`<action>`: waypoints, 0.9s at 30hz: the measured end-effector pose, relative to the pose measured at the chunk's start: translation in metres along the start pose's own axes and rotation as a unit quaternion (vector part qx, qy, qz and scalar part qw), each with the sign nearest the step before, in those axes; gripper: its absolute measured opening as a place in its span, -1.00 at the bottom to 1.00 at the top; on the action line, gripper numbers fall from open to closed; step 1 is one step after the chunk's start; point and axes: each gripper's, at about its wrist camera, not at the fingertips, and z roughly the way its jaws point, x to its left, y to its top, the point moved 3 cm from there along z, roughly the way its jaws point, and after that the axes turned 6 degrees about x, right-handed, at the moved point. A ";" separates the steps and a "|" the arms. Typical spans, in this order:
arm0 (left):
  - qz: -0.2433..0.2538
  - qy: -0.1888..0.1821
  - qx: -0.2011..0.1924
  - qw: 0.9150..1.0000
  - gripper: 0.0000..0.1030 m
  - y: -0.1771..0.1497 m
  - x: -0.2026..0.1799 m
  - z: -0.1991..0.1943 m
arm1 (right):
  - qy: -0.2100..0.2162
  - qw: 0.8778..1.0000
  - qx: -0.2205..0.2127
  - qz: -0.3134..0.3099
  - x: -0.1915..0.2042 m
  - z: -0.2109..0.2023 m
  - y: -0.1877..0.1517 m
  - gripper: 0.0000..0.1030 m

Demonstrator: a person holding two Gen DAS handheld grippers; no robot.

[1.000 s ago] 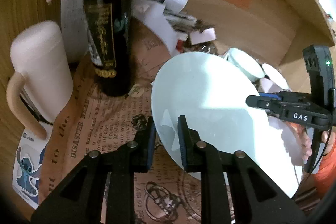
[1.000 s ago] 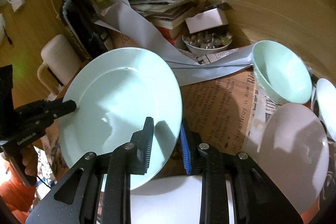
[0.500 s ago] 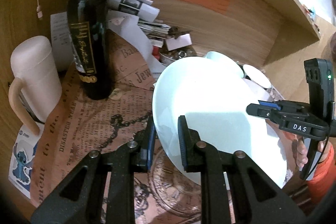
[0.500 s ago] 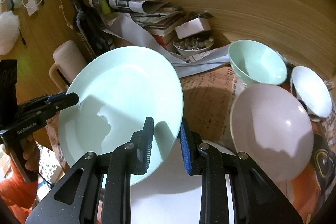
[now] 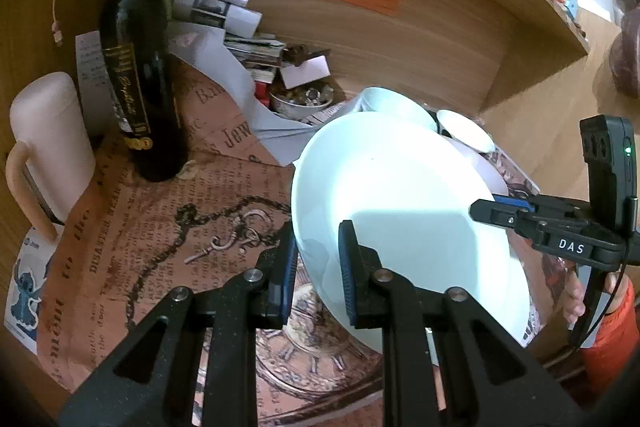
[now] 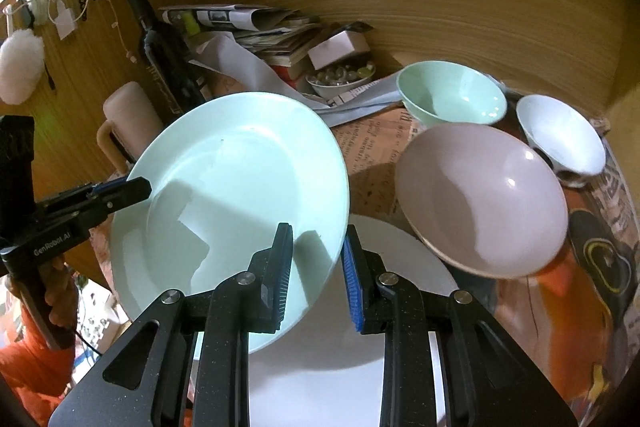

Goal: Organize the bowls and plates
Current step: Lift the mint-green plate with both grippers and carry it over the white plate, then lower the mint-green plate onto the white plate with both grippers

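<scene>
Both jaws are nearly closed: my left gripper [image 5: 316,269] and right gripper [image 6: 318,273] pinch opposite rims of the plate [image 6: 240,203], airborne near the pink bowl [image 6: 480,199]. Risk: uneven hand motion could twist it free.

We clamp the pale green plate [image 5: 400,211] by its left rim with our left gripper [image 5: 316,267], holding it tilted above the newsprint-covered desk [image 5: 160,227]. Our right gripper [image 5: 486,207] grips its opposite rim. A dark wine bottle [image 5: 136,67] stands near the desk's back left corner, beside a cream mug [image 5: 48,143].
</scene>
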 end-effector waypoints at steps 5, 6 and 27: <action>0.004 -0.010 0.004 1.000 -0.63 -0.005 -0.009 0.000 | -0.007 1.000 -0.001 0.007 -0.004 -0.008 -0.010 -0.56; 0.005 -0.012 0.005 1.000 -0.63 -0.006 -0.011 0.001 | -0.008 1.000 -0.002 0.009 -0.005 -0.009 -0.012 -0.56; 0.029 -0.027 0.056 0.998 -0.63 -0.022 -0.029 0.028 | -0.014 0.998 0.001 0.056 -0.030 -0.015 -0.049 -0.56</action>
